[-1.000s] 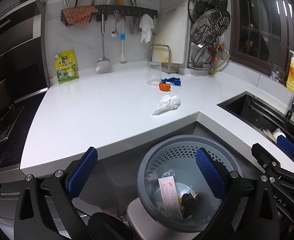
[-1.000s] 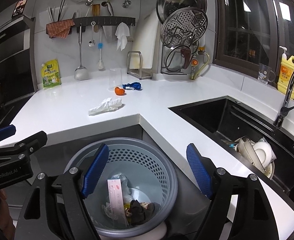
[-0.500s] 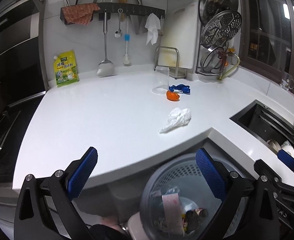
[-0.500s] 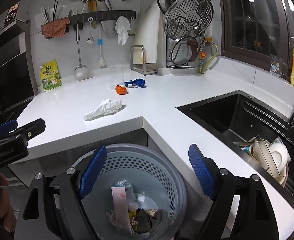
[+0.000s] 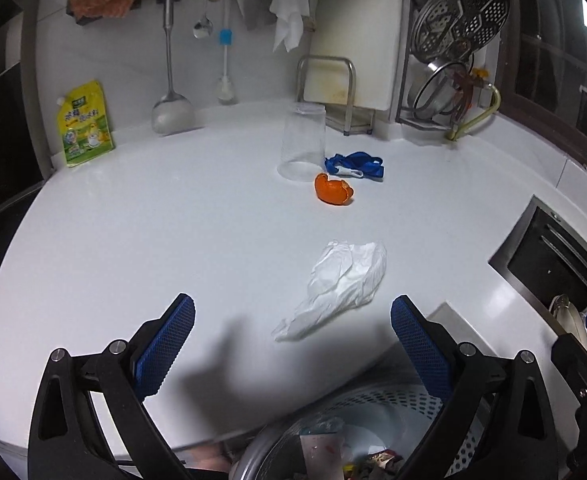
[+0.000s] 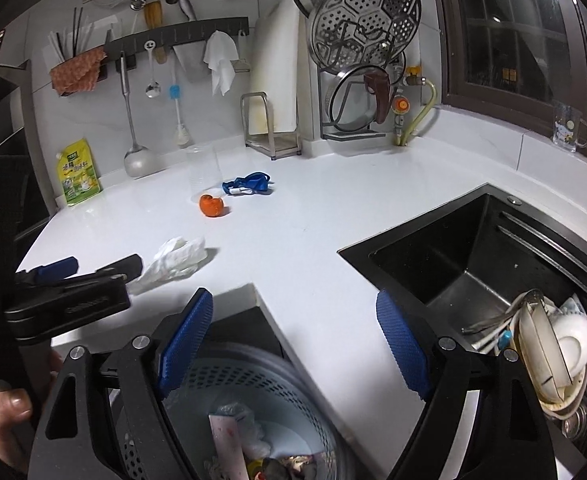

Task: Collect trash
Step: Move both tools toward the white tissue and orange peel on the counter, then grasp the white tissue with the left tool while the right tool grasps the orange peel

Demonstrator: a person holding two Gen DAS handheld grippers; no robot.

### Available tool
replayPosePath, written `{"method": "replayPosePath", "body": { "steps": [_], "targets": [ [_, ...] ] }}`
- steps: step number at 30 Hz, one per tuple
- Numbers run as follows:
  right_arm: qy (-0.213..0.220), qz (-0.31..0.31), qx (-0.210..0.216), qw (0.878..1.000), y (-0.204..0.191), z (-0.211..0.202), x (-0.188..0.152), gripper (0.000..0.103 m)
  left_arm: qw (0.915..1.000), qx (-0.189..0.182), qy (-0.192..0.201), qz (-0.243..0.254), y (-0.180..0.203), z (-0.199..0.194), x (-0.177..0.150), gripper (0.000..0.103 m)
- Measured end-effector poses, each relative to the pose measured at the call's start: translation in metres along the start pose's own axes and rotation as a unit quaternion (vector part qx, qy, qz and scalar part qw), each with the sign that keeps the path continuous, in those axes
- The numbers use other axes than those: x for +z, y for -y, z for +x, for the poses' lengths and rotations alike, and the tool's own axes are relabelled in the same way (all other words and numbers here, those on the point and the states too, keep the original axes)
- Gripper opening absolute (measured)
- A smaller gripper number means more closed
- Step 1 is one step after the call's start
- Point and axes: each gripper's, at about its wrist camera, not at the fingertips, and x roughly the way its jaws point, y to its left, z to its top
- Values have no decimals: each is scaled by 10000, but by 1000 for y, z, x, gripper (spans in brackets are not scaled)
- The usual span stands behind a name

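A crumpled white tissue [image 5: 339, 284] lies near the front edge of the white counter [image 5: 153, 232]; it also shows in the right wrist view [image 6: 175, 260]. Behind it lie an orange peel [image 5: 332, 189] and a blue wrapper [image 5: 355, 164]. My left gripper [image 5: 293, 344] is open and empty, just short of the tissue. My right gripper [image 6: 293, 344] is open and empty above the grey perforated trash basket [image 6: 253, 384], which holds several scraps. The left gripper's body shows in the right wrist view [image 6: 65, 292], its tips beside the tissue.
An upside-down clear cup [image 5: 303, 144] stands by the peel. A yellow pouch [image 5: 85, 124] leans on the back wall. A black sink [image 6: 473, 264] with dishes [image 6: 553, 352] lies to the right. A dish rack [image 6: 357, 80] and hanging utensils line the wall.
Both grippers rose and moved forward. The left one now hangs over the counter close to the tissue; the basket has dropped to the bottom of both views.
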Motion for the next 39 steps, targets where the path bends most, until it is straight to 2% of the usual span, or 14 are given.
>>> {"method": "replayPosePath", "body": {
  "steps": [6, 10, 14, 15, 16, 17, 20, 23, 30, 39],
  "targets": [
    [-128, 163, 76, 9998, 8, 20, 4, 80, 9995, -81, -292, -22, 10, 34, 8, 97],
    [-217, 239, 75, 9994, 11, 32, 5, 80, 9993, -87, -354, 116, 18, 44, 8, 93],
    [-287, 223, 94, 9993, 8, 44, 7, 80, 9983, -218, -532, 41, 16, 54, 8, 66],
    [-302, 209, 104, 9993, 7, 47, 8, 80, 9982, -254, -546, 9, 14, 56, 8, 64],
    [-313, 190, 122, 9993, 5, 51, 10, 80, 9985, -231, -496, 12, 13, 55, 9, 57],
    [-314, 172, 134, 9993, 3, 53, 11, 80, 9985, -242, -490, 8, 12, 55, 10, 48],
    [-317, 80, 176, 9993, -5, 63, 18, 80, 9981, -323, -518, -97, 3, 54, 16, 34],
    [-296, -21, 271, 9992, -17, 75, 28, 80, 9985, -255, -453, -188, -11, 50, 24, 34],
    [-395, -171, 570, 9974, -46, 116, 59, 80, 9995, 208, -176, -173, -43, 46, 48, 34],
    [-639, -413, 739, 9944, -81, 167, 87, 80, 9987, 408, -153, -254, -67, 66, 76, 34]
  ]
}}
